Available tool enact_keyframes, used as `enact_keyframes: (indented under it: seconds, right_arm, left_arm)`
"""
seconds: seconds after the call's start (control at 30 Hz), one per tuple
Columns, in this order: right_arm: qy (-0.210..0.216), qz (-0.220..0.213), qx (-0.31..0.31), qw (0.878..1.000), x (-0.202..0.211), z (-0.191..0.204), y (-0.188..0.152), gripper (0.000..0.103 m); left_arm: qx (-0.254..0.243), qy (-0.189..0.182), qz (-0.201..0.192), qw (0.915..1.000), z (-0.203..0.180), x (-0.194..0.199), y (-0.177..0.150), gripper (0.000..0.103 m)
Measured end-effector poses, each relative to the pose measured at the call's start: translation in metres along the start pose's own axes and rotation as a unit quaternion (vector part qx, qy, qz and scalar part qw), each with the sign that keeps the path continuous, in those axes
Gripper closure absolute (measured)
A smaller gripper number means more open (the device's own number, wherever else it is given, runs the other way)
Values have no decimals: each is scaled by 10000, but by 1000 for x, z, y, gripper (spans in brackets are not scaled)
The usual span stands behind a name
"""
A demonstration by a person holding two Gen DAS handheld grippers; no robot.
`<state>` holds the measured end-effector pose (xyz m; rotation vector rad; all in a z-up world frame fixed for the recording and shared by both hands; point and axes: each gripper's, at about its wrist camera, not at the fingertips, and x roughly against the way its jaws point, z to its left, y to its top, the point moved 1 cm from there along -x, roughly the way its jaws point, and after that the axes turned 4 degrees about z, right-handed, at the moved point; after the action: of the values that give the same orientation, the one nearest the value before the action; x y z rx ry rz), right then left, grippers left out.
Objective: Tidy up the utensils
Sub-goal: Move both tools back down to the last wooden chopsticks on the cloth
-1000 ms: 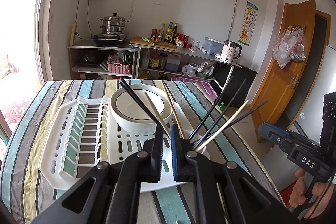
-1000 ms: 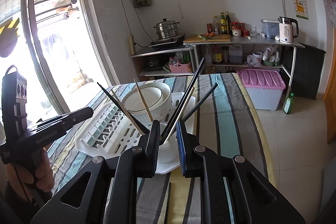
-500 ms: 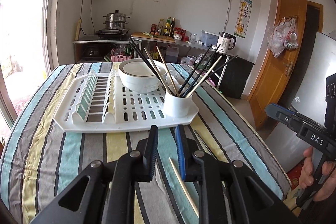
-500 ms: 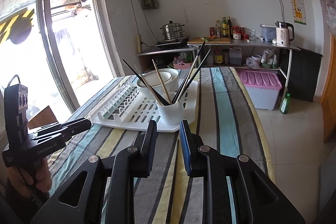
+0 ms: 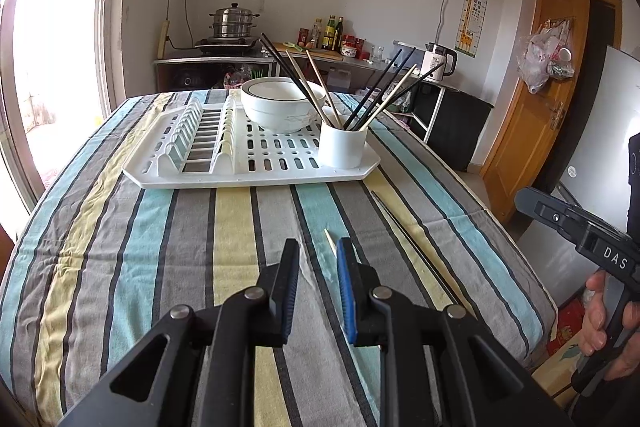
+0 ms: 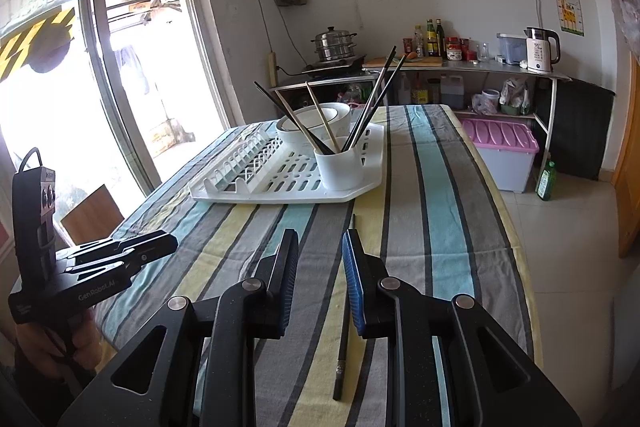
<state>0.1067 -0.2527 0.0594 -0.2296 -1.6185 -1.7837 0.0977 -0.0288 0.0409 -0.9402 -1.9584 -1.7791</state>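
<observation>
A white cup [image 5: 343,147] [image 6: 342,163] holding several black and pale chopsticks stands on the near right corner of a white drying rack [image 5: 200,167] [image 6: 280,187]. A white bowl [image 5: 280,103] sits behind it. My left gripper [image 5: 316,259] hovers low over the striped cloth. Its jaws are opening with nothing between them, and a pale chopstick [image 5: 330,241] lies just ahead of the blue pad. A black chopstick [image 5: 404,231] [image 6: 345,327] lies on the cloth, passing under my right gripper [image 6: 320,259], which is open and holds nothing.
The striped tablecloth [image 5: 160,247] covers the whole table, whose right edge [image 6: 516,247] drops to a tiled floor. A pink-lidded bin [image 6: 500,147] and a shelf with a kettle [image 6: 540,49] stand beyond. A person's hand holds each gripper handle.
Both grippers have drawn back from the cup toward the near end of the table and sunk lower. Their jaws stand wider than before. The chopsticks stay in the cup.
</observation>
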Motion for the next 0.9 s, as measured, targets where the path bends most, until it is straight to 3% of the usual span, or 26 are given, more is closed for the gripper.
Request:
enact_keyframes:
  seconds: [0.43,0.9]
  right_arm:
    - [-76,335,-23,9994,-23,-10,-5,79]
    - [-219,1222,102,9922,-91,-27,1,79]
  left_arm:
    - [88,-111,332,9993,-7,-23,-5,78]
    - [379,-302,1467,9880,-15,-99,-1,78]
